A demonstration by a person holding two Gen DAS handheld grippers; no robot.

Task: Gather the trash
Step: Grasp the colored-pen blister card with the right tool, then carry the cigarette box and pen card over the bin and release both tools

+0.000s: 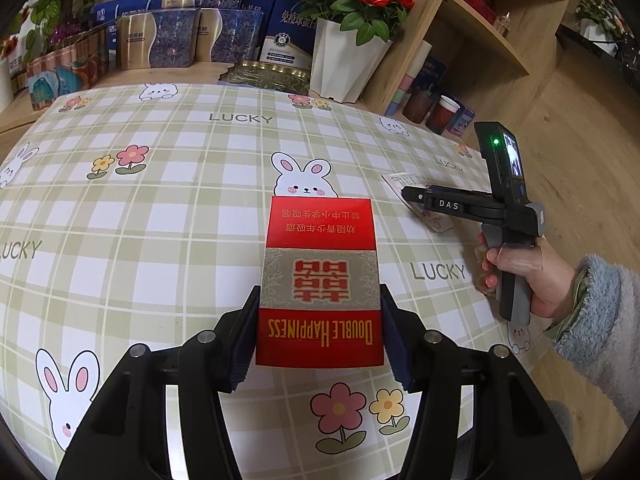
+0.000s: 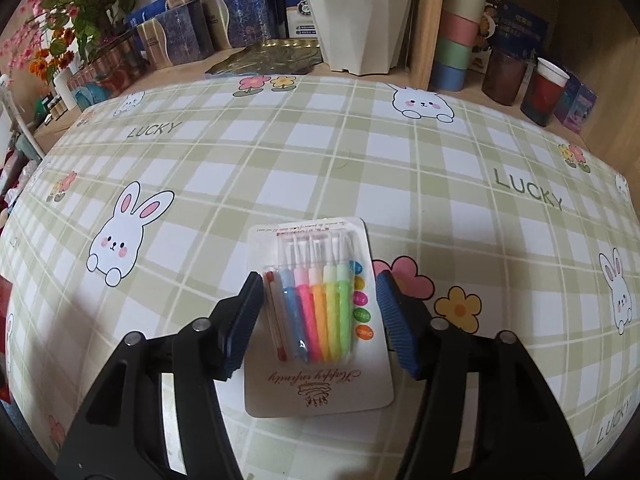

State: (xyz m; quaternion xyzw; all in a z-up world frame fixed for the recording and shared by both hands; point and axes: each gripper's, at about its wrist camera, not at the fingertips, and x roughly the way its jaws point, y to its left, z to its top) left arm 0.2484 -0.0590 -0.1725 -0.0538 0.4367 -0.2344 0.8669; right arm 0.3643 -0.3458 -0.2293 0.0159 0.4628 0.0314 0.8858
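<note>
Left tongs (image 1: 320, 332) clamped on red cigarette pack (image 1: 320, 280) above the tabletop (image 1: 180, 220). Right tongs (image 2: 316, 320) apart around candle card (image 2: 316, 316), right of that pack. Risk: thin flat card slipping free, pads closing above its edges.

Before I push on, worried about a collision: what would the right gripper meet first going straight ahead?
Probably the candle pack, lying between the right gripper's open jaws on the tablecloth. Beyond it the cloth looks bare; depth is hard to judge.
</note>
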